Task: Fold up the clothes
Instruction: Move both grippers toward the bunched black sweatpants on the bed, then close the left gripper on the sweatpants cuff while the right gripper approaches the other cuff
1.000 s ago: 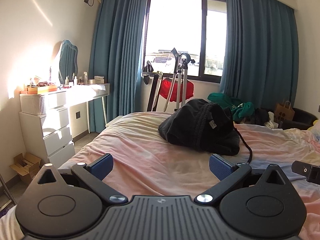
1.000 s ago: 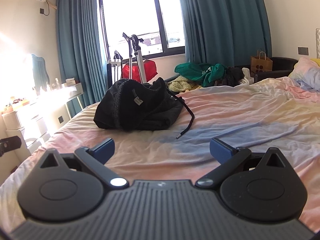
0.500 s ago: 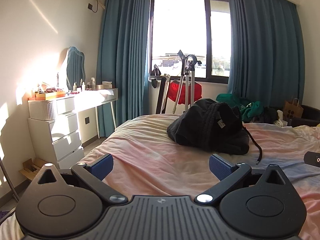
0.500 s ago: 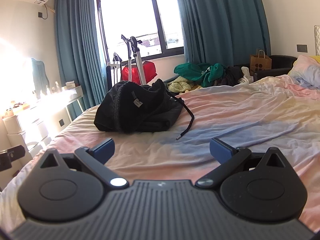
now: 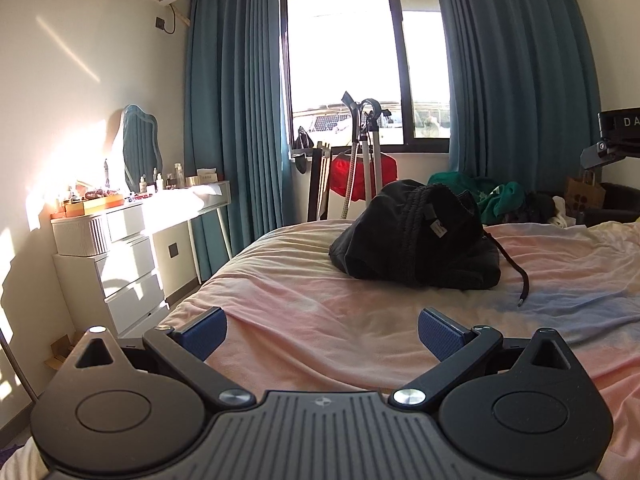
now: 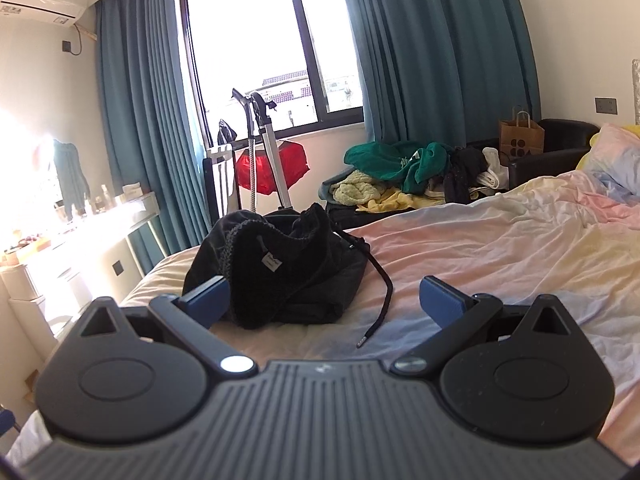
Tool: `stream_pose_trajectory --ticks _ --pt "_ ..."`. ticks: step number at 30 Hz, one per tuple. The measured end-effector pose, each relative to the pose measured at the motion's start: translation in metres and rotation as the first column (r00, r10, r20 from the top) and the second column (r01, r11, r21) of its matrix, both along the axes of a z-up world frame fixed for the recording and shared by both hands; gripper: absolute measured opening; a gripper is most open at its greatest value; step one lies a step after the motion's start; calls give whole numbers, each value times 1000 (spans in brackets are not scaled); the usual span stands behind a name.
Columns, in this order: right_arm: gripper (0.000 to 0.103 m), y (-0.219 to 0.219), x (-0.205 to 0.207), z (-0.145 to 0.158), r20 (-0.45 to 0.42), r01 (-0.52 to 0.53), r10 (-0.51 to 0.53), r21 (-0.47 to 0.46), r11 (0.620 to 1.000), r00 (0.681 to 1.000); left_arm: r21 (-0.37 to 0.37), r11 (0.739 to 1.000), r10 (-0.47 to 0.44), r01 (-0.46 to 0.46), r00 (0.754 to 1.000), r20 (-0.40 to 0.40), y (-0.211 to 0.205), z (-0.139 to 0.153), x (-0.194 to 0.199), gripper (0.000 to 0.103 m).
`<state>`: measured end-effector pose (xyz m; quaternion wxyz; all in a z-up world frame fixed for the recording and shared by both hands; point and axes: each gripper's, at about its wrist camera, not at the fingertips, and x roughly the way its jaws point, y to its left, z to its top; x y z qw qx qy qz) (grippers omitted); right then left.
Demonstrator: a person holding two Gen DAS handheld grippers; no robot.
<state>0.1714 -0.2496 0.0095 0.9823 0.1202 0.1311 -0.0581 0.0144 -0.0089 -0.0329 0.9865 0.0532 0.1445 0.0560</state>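
A crumpled black garment [image 5: 416, 240] with a white tag and a loose drawstring [image 5: 516, 272] lies in a heap on the pastel bed sheet [image 5: 320, 312]. My left gripper [image 5: 322, 334] hovers open over the sheet, well short of the heap. In the right wrist view the same black garment [image 6: 280, 268] sits just beyond my right gripper [image 6: 324, 300], which is open and empty, its left blue pad [image 6: 208, 298] overlapping the heap's near edge. The drawstring [image 6: 380, 296] trails between the pads.
A pile of green, yellow and dark clothes [image 6: 412, 176] lies past the bed's far side, by a paper bag [image 6: 520, 136]. A white dresser [image 5: 108, 264] and vanity stand left of the bed. A garment steamer [image 5: 360, 152] stands before the window. Part of the other gripper [image 5: 616, 136] shows at right.
The left gripper has swung its view left and up, and the heap sits further right. The right gripper has moved closer to the black garment. Both stayed open.
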Motion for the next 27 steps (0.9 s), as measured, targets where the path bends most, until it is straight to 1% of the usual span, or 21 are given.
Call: stream_pose_trajectory --ticks 1,3,5,7,9,10,13,15,16,18,21,23,25,26,27 --pt "103 -3 -1 -5 1 0 0 2 1000 1000 14 1000 3 -3 1000 -5 -2 -3 2 102" --pt "103 -12 -2 -21 -32 5 -4 14 1000 999 39 999 1 0 1000 -16 -5 -9 8 102" --pt "103 -20 -1 -37 -105 24 -19 47 999 994 54 999 -3 5 999 -35 -9 -13 19 102" --pt "103 -25 -5 -51 -149 19 -9 63 998 989 71 997 -10 13 999 -49 -14 -15 36 102" --pt "103 -26 -9 -53 -156 25 -16 59 998 988 88 995 -29 35 997 -64 -22 -16 59 102" --pt "103 -29 -10 -52 -146 24 -13 74 997 989 101 994 -44 52 996 -77 -27 -17 71 102" --pt "103 -40 -11 -48 -113 23 -5 155 988 994 121 985 -110 123 988 -108 -46 -21 113 102" --pt "103 -49 -9 -50 -110 38 -16 194 980 994 137 976 -155 171 980 -122 -63 -27 145 101" --pt "103 -54 -8 -52 -117 50 -26 211 976 993 151 973 -159 176 980 -118 -72 -30 162 100" --pt "103 -65 -7 -58 -134 63 -29 259 964 991 177 968 -162 179 981 -107 -91 -36 195 100" --pt "103 -78 -6 -68 -126 59 -19 324 944 992 215 959 -167 183 982 -91 -120 -46 245 98" --pt "103 -84 -3 -75 -132 75 -33 327 942 991 256 954 -142 159 986 -82 -133 -55 276 97" --pt "103 -89 6 -85 -151 97 -48 338 936 987 291 948 -107 125 991 -76 -142 -63 310 91" --pt "103 -92 12 -91 -165 105 -50 347 932 985 304 946 -92 110 993 -74 -145 -67 326 86" --pt "103 -96 20 -98 -185 104 -37 366 925 982 309 946 -75 93 995 -71 -147 -70 342 85"
